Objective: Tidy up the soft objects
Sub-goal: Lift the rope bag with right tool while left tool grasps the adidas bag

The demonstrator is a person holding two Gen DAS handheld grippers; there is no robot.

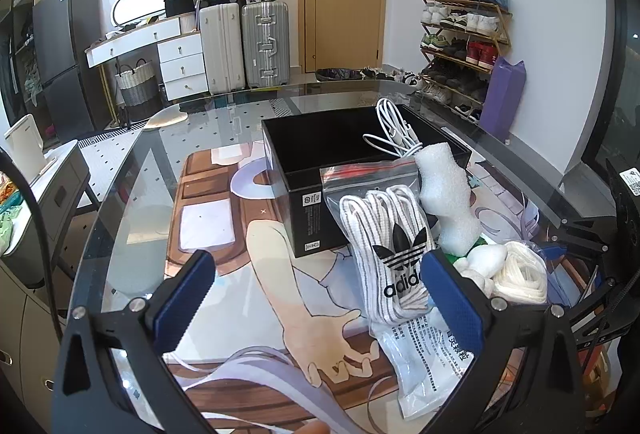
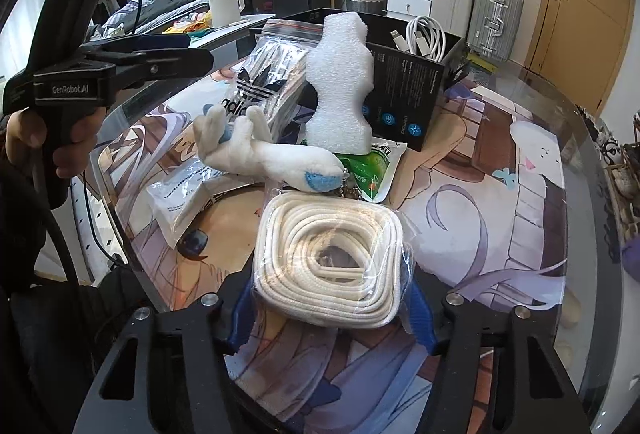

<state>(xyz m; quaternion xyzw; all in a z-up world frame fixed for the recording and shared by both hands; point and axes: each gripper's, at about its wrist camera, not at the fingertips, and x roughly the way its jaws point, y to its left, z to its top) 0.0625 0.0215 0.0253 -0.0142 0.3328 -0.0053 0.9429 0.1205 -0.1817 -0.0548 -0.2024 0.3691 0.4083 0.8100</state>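
Note:
My left gripper [image 1: 316, 294] is open above the printed mat, its right finger beside a zip bag of white Adidas laces [image 1: 390, 246]. My right gripper [image 2: 330, 318] has its blue pads against both sides of a bagged coil of white rope [image 2: 328, 266]. The rope also shows in the left wrist view [image 1: 520, 278]. A black box [image 1: 340, 162] holds a white cable [image 1: 394, 132]. A white foam block [image 2: 340, 82] stands by the box. A white plush toy [image 2: 276, 156] lies in front of it, on a green pouch [image 2: 370, 170].
A flat clear packet with printed text [image 1: 428, 366] lies near the table's front edge. The round glass table [image 1: 132, 170] has a curved rim. Suitcases [image 1: 244, 42], a shoe rack [image 1: 464, 42] and a white kettle [image 2: 226, 4] stand beyond it.

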